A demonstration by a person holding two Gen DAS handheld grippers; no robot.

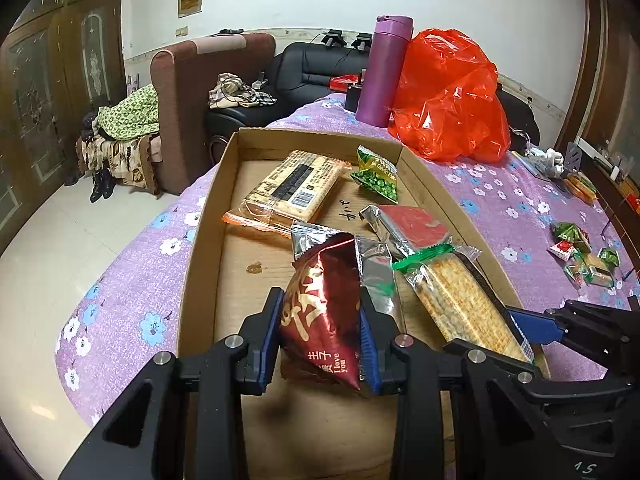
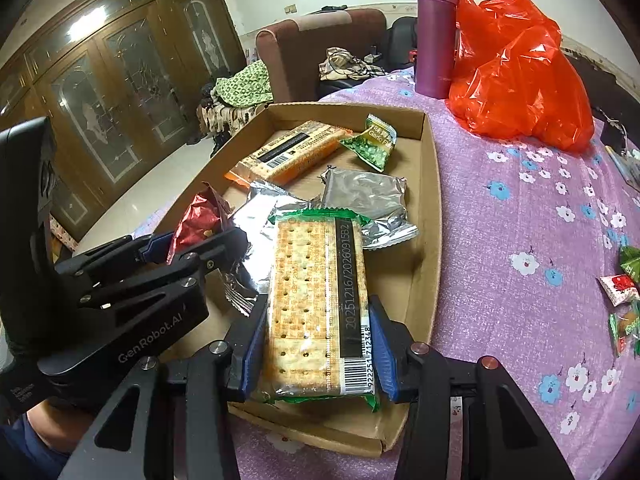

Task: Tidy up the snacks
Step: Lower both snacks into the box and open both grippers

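Above the cardboard tray (image 1: 208, 216), a red snack pouch (image 1: 324, 320) is clamped by the left gripper (image 1: 320, 344) and a cracker pack (image 2: 316, 304) by the right gripper (image 2: 316, 344).

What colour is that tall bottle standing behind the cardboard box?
Purple, lid included. The bottle shows best in the right wrist view, beside the red plastic bag.

Floral purple table (image 2: 520, 208): box (image 2: 434, 184), flask (image 2: 436, 36), bag (image 2: 520, 64)
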